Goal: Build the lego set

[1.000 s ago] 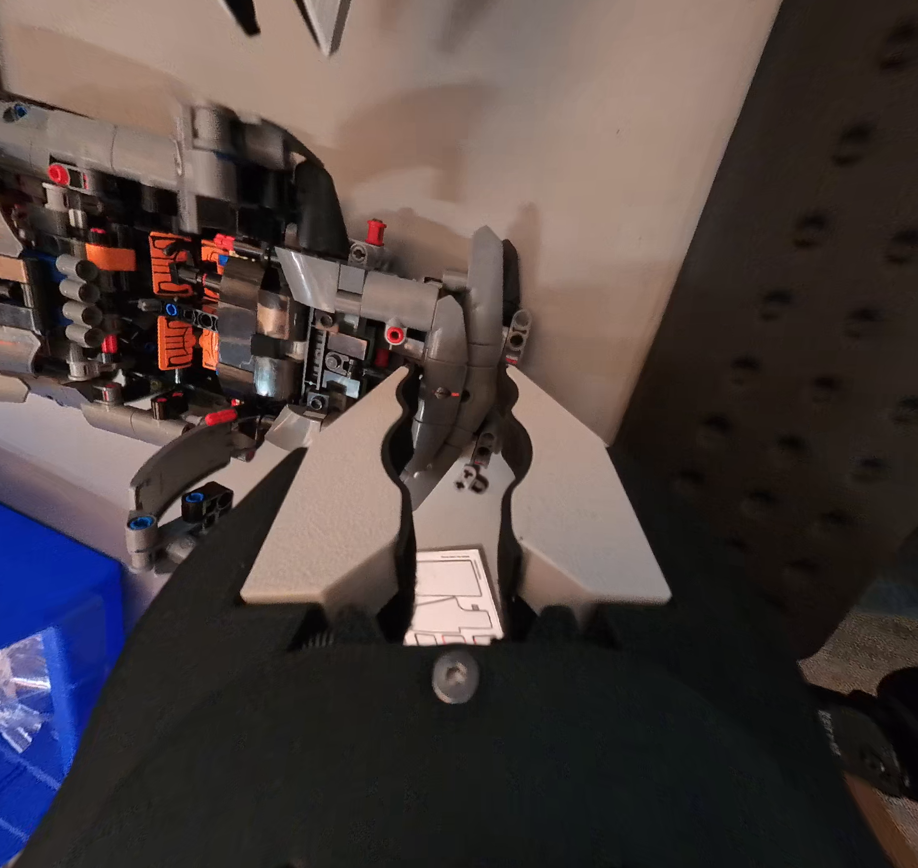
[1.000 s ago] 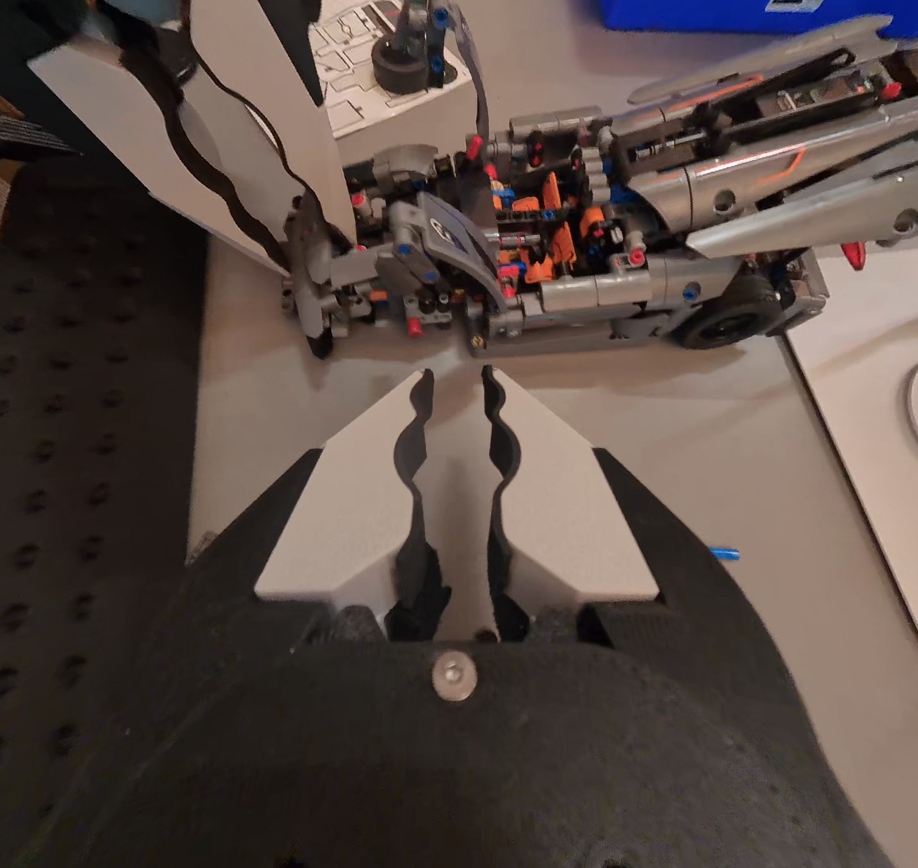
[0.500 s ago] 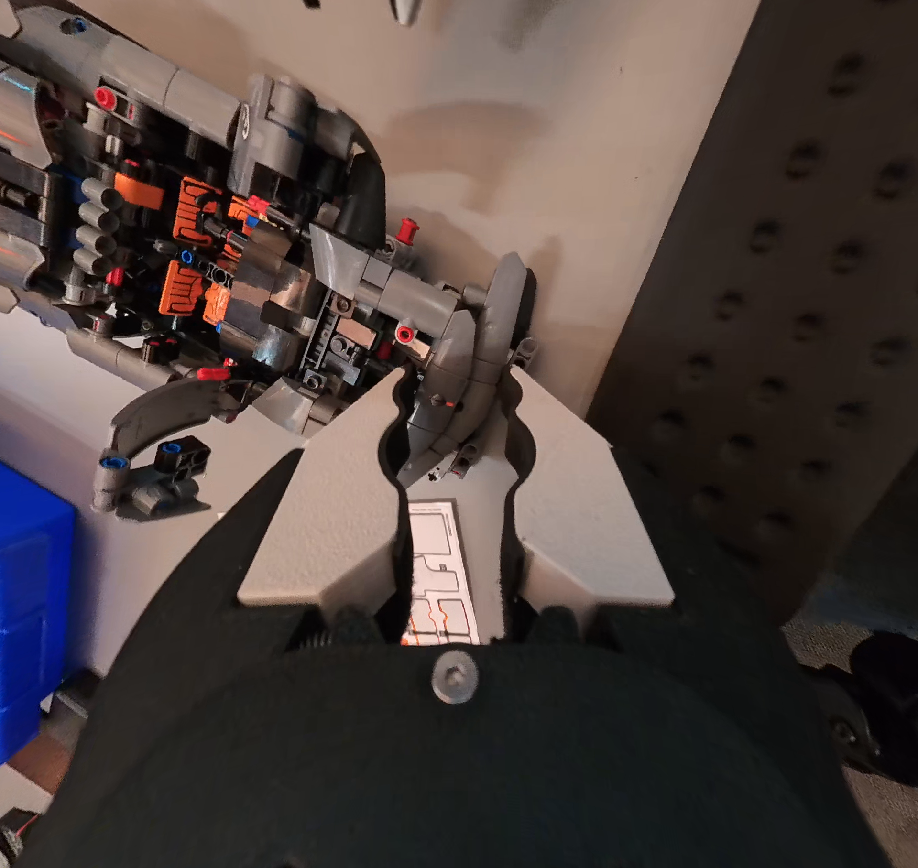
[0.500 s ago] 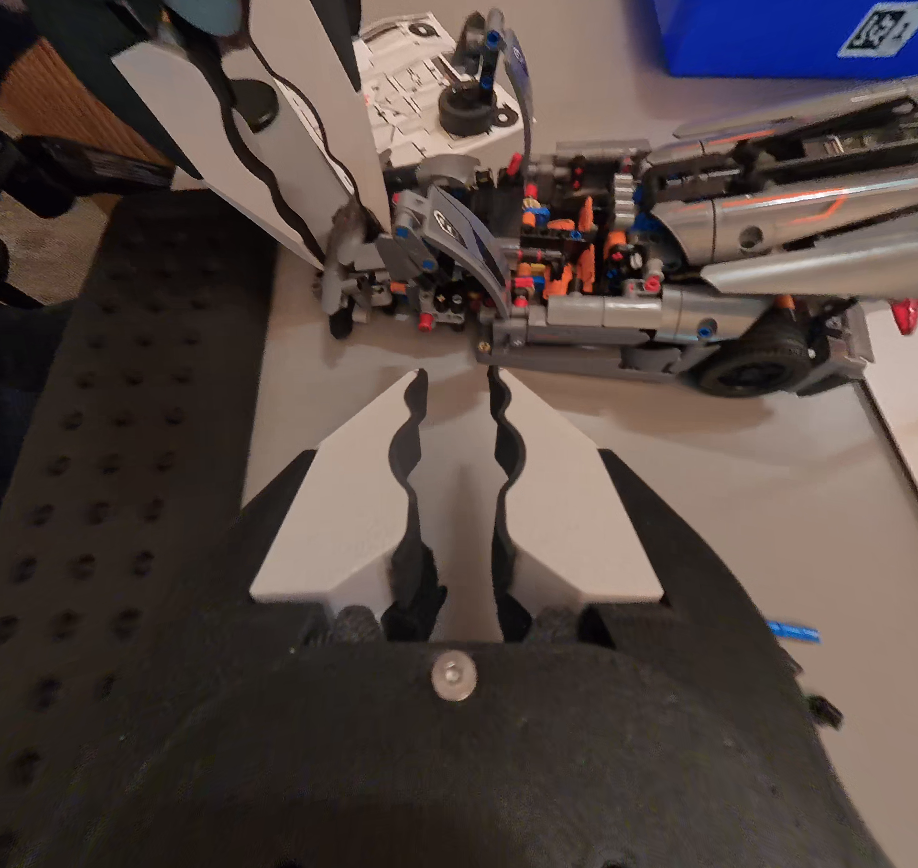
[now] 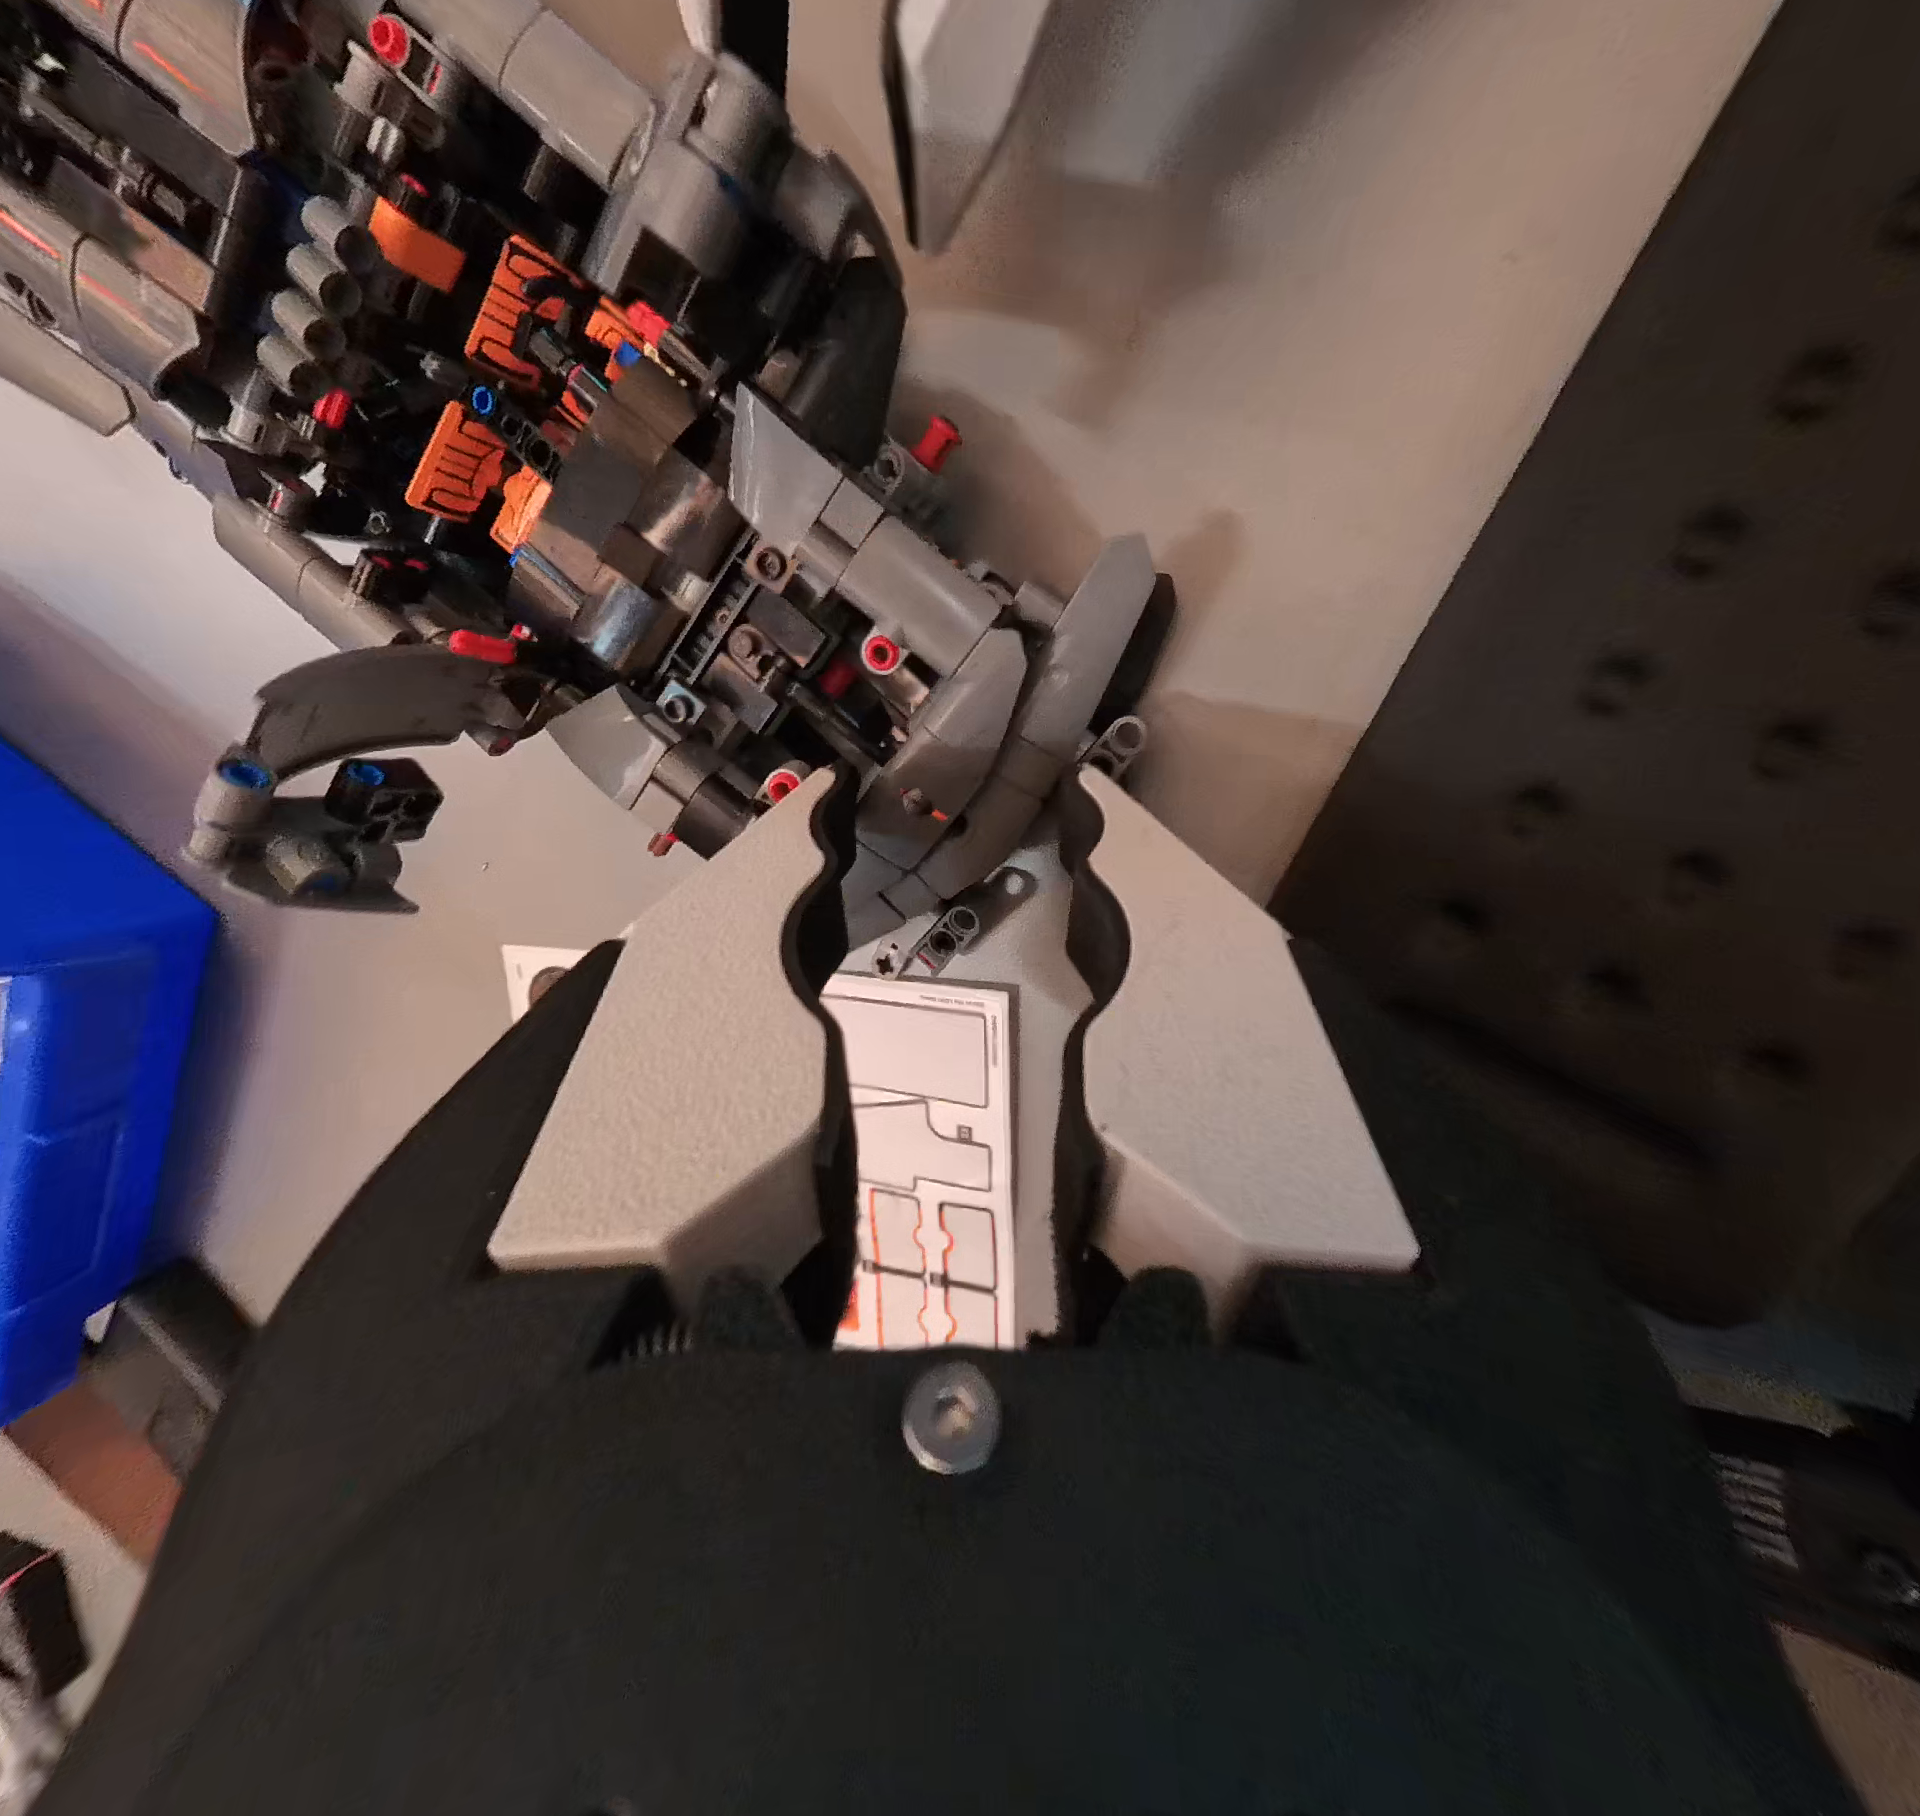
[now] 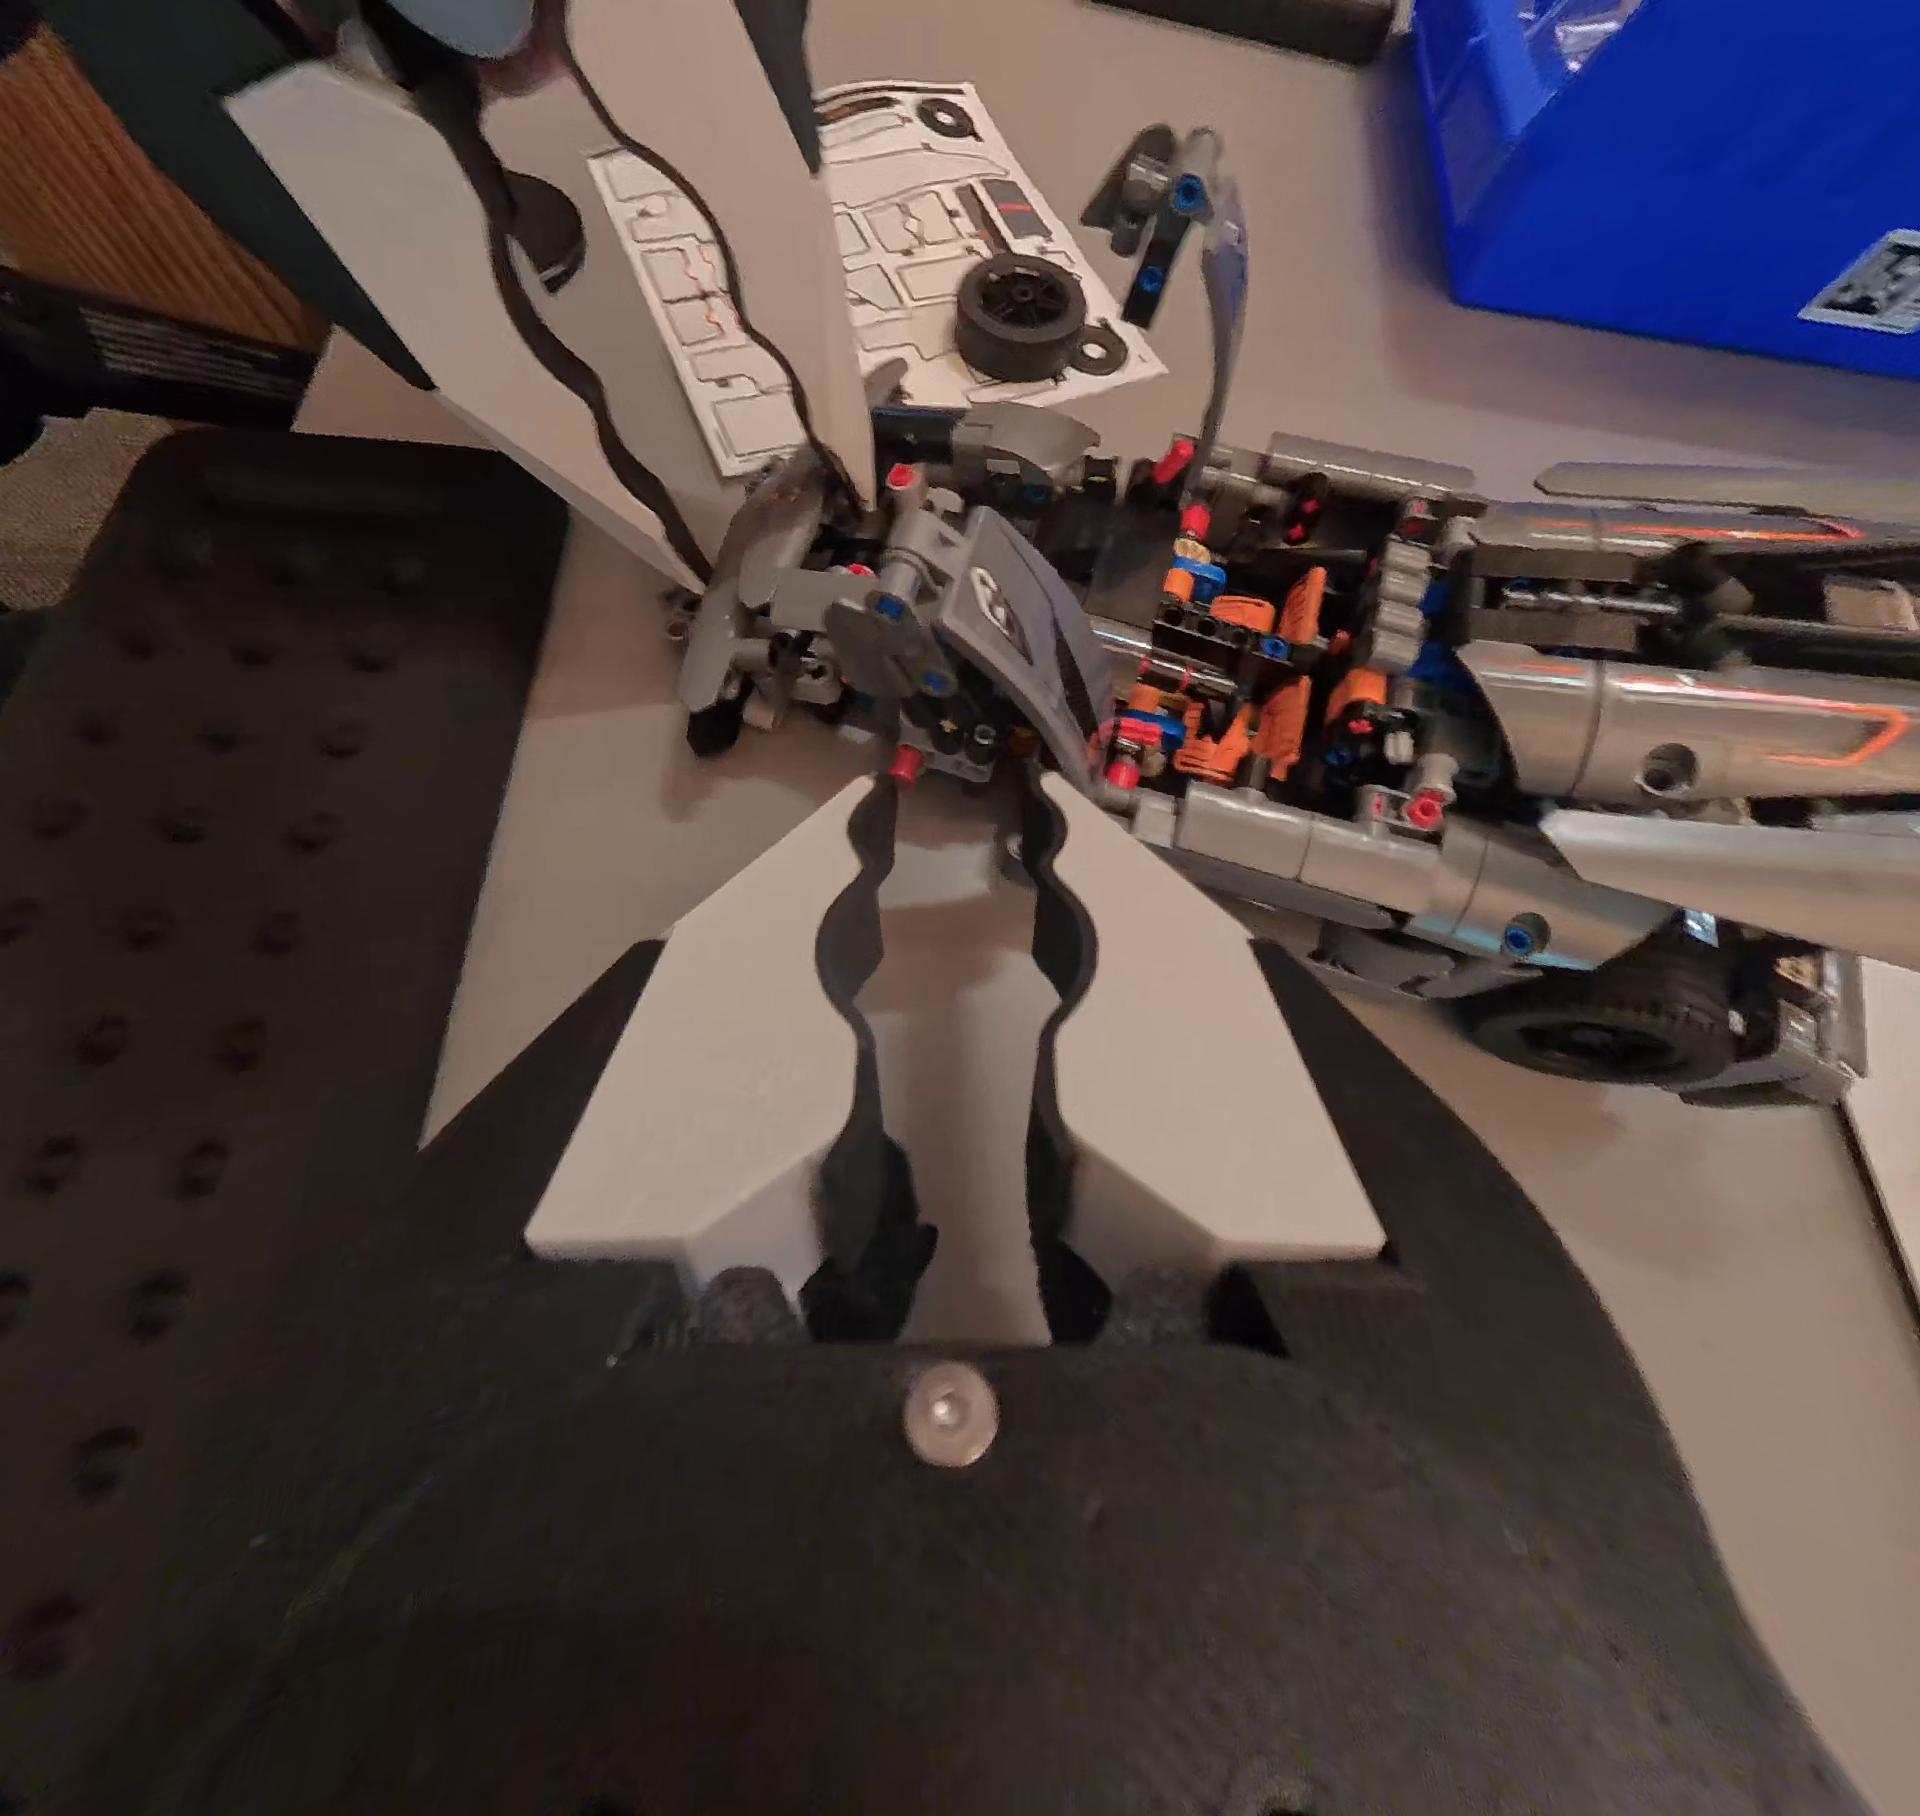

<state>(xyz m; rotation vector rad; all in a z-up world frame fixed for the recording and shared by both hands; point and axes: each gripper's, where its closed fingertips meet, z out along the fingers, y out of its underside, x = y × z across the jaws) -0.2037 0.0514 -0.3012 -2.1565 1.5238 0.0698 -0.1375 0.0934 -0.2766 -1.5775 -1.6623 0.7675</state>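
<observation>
Lego car (image 6: 1351, 706) now swung w/ left gripper (image 5: 951, 790) clenched on its grey nose end, vs a sec ago. Right gripper (image 6: 961, 805), released and empty, has closed in; tips just short of the car's side. Looks like bracing for next piece.

Both wrist views close, steep downward; share lego car (image 5: 644, 478) nose.

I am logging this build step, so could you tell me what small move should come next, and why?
Probably ease the right hand-held gripper forward onto the car's near side. It is open and empty just short of the model, while the left hand-held gripper already clamps the front end.
</observation>
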